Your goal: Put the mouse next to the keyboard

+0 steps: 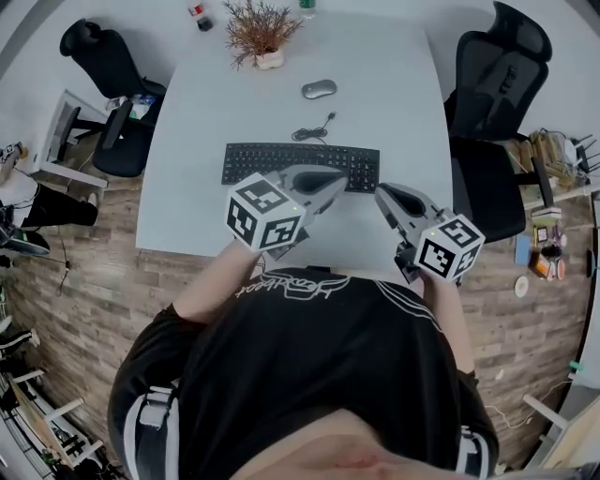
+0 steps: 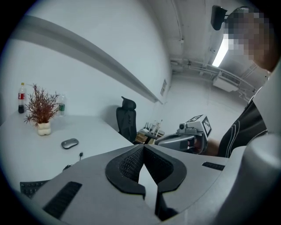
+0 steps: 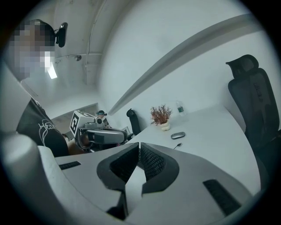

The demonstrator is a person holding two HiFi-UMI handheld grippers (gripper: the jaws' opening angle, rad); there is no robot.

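Note:
A grey mouse lies on the white table, beyond the black keyboard and apart from it. It also shows small and far off in the left gripper view, the mouse, and in the right gripper view, the mouse. A thin black cable curls between mouse and keyboard. My left gripper hangs over the keyboard's near right part, its jaws closed on nothing. My right gripper is held just right of the keyboard's near corner, jaws together and empty. Both grippers point inward toward each other.
A dried plant in a white pot stands at the table's far side, with small bottles behind it. Black office chairs stand at the left and the right. A cluttered shelf is at the far right.

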